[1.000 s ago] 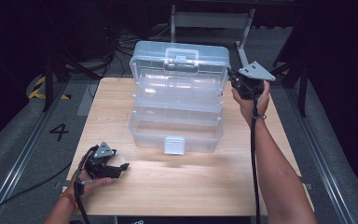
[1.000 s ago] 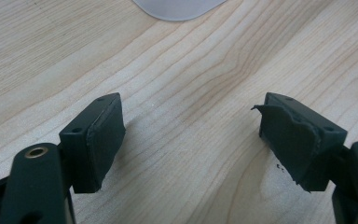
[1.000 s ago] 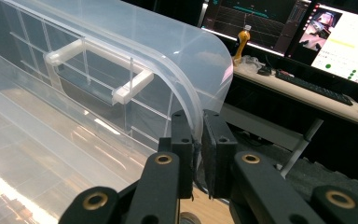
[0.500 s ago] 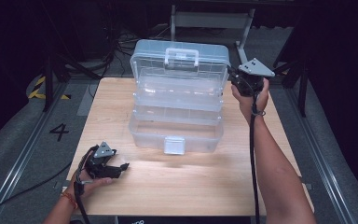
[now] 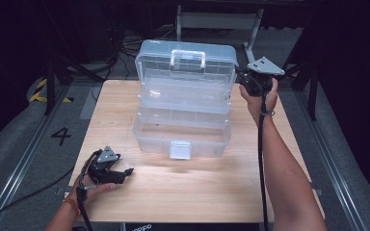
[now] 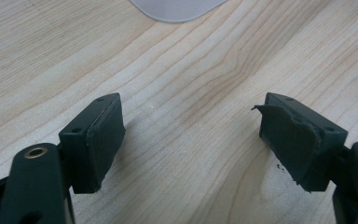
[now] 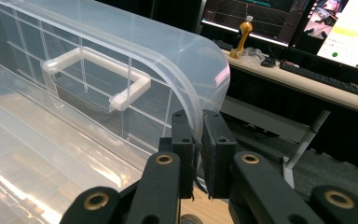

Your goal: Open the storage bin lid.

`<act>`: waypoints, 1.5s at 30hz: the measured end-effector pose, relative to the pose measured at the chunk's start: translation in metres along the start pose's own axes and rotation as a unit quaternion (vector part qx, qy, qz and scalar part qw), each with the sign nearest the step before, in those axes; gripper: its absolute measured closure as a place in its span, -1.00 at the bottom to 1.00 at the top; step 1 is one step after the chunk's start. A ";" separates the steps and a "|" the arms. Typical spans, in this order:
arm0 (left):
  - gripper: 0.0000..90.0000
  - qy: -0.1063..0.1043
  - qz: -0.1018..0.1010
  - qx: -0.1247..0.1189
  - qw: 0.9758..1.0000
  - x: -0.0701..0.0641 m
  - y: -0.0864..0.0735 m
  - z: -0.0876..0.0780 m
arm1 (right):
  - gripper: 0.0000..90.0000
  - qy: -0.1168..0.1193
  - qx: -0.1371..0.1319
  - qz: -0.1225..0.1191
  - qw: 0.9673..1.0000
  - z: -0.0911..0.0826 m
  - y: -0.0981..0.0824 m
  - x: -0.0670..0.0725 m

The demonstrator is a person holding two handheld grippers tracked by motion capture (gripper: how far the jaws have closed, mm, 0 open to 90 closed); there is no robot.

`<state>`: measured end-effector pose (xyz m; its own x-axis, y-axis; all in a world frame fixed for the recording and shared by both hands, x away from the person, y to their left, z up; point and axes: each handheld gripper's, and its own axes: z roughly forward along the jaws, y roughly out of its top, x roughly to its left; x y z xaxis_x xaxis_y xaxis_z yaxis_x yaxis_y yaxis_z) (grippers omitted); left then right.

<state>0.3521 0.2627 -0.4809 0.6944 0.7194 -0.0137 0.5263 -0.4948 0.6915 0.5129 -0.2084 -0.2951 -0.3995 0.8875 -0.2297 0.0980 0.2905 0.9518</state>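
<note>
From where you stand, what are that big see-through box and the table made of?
The box looks like clear, glossy plastic: you can see through its walls, and it shows highlights. The table looks like pale wood with a matte finish and visible grain; it could be veneer.

Left hand-held gripper (image 6: pixel 191 140) low, jaws apart; right hand-held gripper (image 7: pixel 196 154) raised, clamped.

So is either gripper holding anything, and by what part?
The right gripper pinches the box lid by its side edge. The left gripper is open over the table, holding nothing.
</note>
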 end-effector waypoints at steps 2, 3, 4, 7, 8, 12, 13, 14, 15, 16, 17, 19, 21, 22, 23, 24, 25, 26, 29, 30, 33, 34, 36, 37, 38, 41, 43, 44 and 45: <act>-0.50 0.000 0.000 0.000 1.000 0.000 0.000 0.000 | 0.88 0.002 0.002 0.001 1.000 0.001 0.001 -0.001; -0.50 0.000 0.000 0.000 1.000 0.000 0.000 0.000 | 0.88 0.002 0.001 0.003 1.000 0.002 0.001 -0.002; -0.50 0.000 0.000 0.000 1.000 0.000 0.000 0.000 | 0.88 0.003 0.002 0.005 1.000 0.002 0.001 -0.002; -0.50 0.000 0.000 0.000 1.000 0.000 0.000 0.000 | 0.88 0.004 0.003 0.005 1.000 0.003 0.001 -0.003; -0.50 0.000 0.000 0.000 1.000 0.000 0.000 0.000 | 0.88 0.004 0.004 0.007 1.000 0.004 0.002 -0.003; -0.50 0.000 0.000 0.000 1.000 0.000 0.000 0.000 | 0.88 0.007 0.007 0.012 1.000 0.008 0.003 -0.006; -0.50 0.000 0.000 0.000 1.000 0.000 0.000 0.000 | 0.89 0.007 0.008 0.013 1.000 0.009 0.004 -0.006; -0.50 0.000 0.000 0.000 1.000 0.000 0.000 0.000 | 0.88 0.008 0.008 0.015 1.000 0.010 0.004 -0.007; -0.50 0.000 0.001 0.000 1.000 0.000 0.000 0.000 | 0.89 0.009 0.010 0.017 1.000 0.011 0.004 -0.008; -0.50 0.000 0.000 0.000 1.000 0.000 0.000 0.000 | 0.89 0.010 0.012 0.019 1.000 0.012 0.005 -0.009; -0.50 0.000 0.000 0.000 1.000 0.000 0.000 0.000 | 0.89 0.010 0.011 0.020 1.000 0.014 0.005 -0.010; -0.50 0.000 0.001 0.000 1.000 0.000 0.000 0.000 | 0.89 0.011 0.013 0.021 1.000 0.016 0.006 -0.011; -0.50 0.000 0.001 0.000 1.000 0.000 0.000 0.000 | 0.89 0.013 0.015 0.025 0.999 0.018 0.006 -0.012; -0.50 0.000 0.000 0.000 1.000 0.000 0.000 0.000 | 0.89 0.012 0.016 0.024 0.999 0.019 0.007 -0.013; -0.50 0.000 0.001 0.000 1.000 0.000 0.000 0.000 | 0.88 0.013 0.018 0.024 0.999 0.020 0.007 -0.014; -0.50 0.001 0.000 -0.002 1.000 0.000 0.000 0.000 | 0.88 0.014 0.018 0.025 0.999 0.021 0.007 -0.014; -0.50 0.001 0.000 -0.003 1.000 0.000 0.000 0.000 | 0.88 0.014 0.020 0.027 0.999 0.023 0.008 -0.015; -0.50 0.001 0.000 -0.003 1.000 0.000 0.000 0.000 | 0.88 0.015 0.020 0.029 0.999 0.024 0.008 -0.015; -0.50 0.001 0.000 -0.003 1.000 0.000 0.000 0.000 | 0.88 0.015 0.023 0.027 0.999 0.026 0.009 -0.016; -0.50 0.001 0.000 -0.003 1.000 0.000 0.000 0.000 | 0.88 0.016 0.025 0.026 0.999 0.027 0.009 -0.017; -0.50 0.000 -0.003 -0.002 1.000 0.000 0.000 0.000 | 0.88 0.018 0.029 0.029 0.999 0.030 0.010 -0.019; -0.50 0.001 0.000 -0.003 1.000 0.000 0.000 0.000 | 0.88 0.018 0.029 0.031 0.999 0.031 0.010 -0.020; -0.50 -0.001 -0.003 -0.002 1.000 0.000 0.000 0.000 | 0.88 0.019 0.031 0.032 0.999 0.032 0.011 -0.020; -0.50 0.000 -0.002 -0.002 1.000 0.000 0.000 0.000 | 0.88 0.020 0.032 0.034 0.999 0.033 0.011 -0.021; -0.50 -0.001 -0.003 -0.002 1.000 0.000 0.000 0.000 | 0.88 0.020 0.031 0.034 0.999 0.034 0.011 -0.021; -0.50 0.000 -0.002 -0.002 1.000 0.000 0.000 0.000 | 0.88 0.020 0.035 0.035 0.999 0.036 0.011 -0.023; -0.50 0.000 -0.003 -0.002 1.000 0.000 0.000 0.000 | 0.88 0.020 0.036 0.033 0.999 0.038 0.012 -0.023; -0.50 0.000 -0.003 -0.002 1.000 0.000 0.000 0.000 | 0.88 0.020 0.036 0.033 0.999 0.038 0.012 -0.023; -0.50 0.001 0.000 -0.003 1.000 0.000 0.000 0.001 | 0.88 0.020 0.036 0.034 0.999 0.038 0.012 -0.023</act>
<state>0.3522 0.2625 -0.4814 0.6928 0.7211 -0.0122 0.5234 -0.4911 0.6963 0.5584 -0.2118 -0.2865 -0.4254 0.8915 -0.1555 0.1913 0.2565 0.9474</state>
